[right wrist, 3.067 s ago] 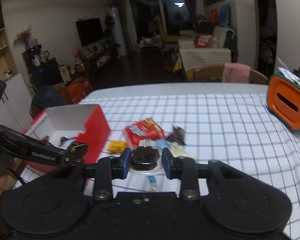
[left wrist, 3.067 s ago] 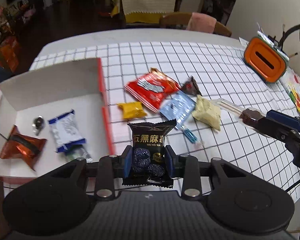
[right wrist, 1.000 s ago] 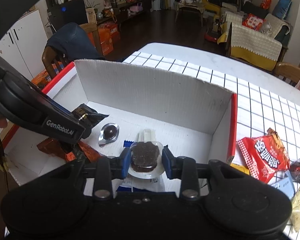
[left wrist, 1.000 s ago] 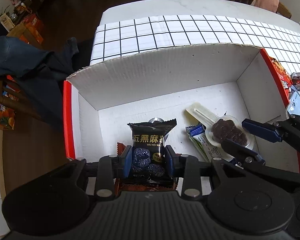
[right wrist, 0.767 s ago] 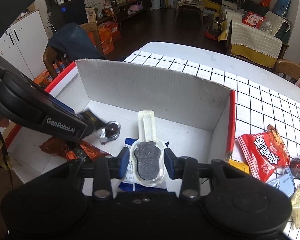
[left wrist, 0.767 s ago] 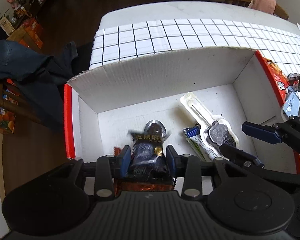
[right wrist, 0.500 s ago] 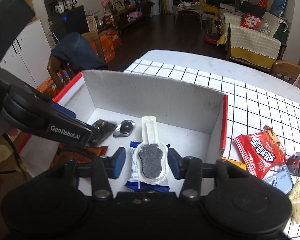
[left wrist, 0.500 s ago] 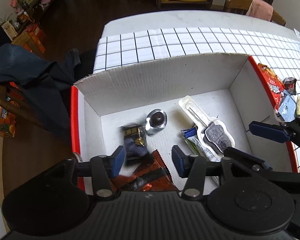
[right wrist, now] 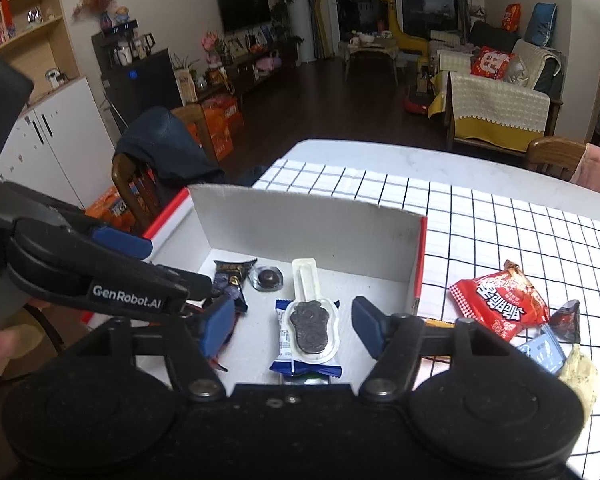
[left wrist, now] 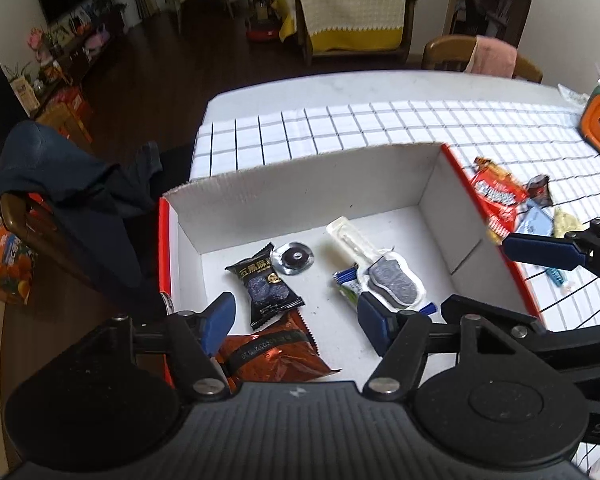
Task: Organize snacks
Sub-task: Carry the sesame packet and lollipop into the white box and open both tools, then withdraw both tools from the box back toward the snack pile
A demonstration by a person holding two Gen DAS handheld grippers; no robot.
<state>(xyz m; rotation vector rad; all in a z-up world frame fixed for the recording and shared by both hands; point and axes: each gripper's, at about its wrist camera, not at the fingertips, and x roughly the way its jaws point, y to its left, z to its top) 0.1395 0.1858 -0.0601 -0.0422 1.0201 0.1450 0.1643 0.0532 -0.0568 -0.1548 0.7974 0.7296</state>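
While both sets of jaws gape wide and empty above the box (left wrist: 300, 184), the left gripper (left wrist: 296, 322) has the black packet (left wrist: 265, 284) lying just ahead between its jaws, and the right gripper (right wrist: 294, 326) frames the chocolate lollipop (right wrist: 311, 326) resting on the blue wrapper (right wrist: 286, 340).

The box (left wrist: 312, 184) is white inside with red edges. In it lie a black packet (left wrist: 265, 285) with blue-grey balls printed on it, a copper-orange foil packet (left wrist: 276, 354) at 6 o'clock, a silver foil round (left wrist: 293, 258) with a dark centre, a clear blister (left wrist: 384, 272) over a dark grey-brown sweet, and a blue-and-white wrapper (right wrist: 288, 340). The cloth (left wrist: 340, 132) is white with a black grid. At 3 o'clock lies a red packet (right wrist: 498, 304). Both grippers (left wrist: 296, 322) (right wrist: 294, 326) are black with blue pads.
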